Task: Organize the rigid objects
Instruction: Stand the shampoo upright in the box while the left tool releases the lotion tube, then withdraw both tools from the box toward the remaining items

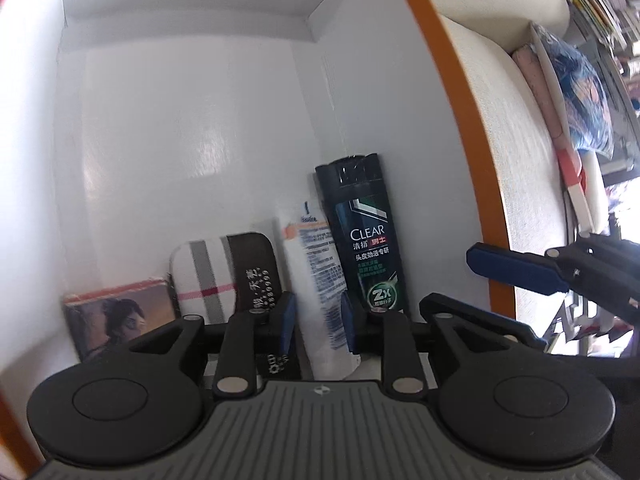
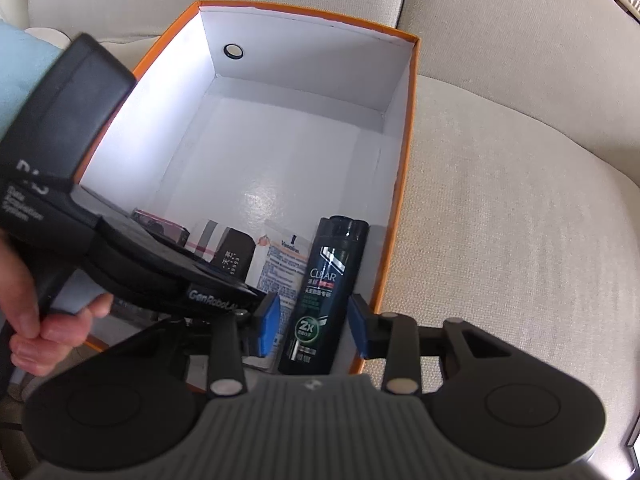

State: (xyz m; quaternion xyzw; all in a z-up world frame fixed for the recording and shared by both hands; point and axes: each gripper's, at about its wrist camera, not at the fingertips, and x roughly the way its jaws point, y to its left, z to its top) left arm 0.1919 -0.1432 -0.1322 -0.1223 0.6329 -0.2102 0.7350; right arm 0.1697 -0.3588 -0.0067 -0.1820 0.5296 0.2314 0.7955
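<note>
An orange box with a white inside [image 1: 180, 128] [image 2: 404, 168] lies on a beige sofa. Along its near wall lie a picture card box [image 1: 116, 316], a plaid case [image 1: 208, 276], a white Vaseline tube [image 1: 320, 280] [image 2: 280, 264] and a dark green CLEAR shampoo bottle [image 1: 370, 240] [image 2: 324, 292]. My left gripper [image 1: 318, 324] is open, its blue pads on either side of the white tube with gaps. My right gripper [image 2: 312, 324] is open around the shampoo bottle, apart from it. One right finger [image 1: 516, 268] shows in the left wrist view.
The far half of the box floor is bare white. The sofa cushion [image 2: 520, 220] spreads to the right of the box. A person's hand [image 2: 52, 328] holds the left gripper's handle. Books and bags [image 1: 580, 92] lie beyond the sofa arm.
</note>
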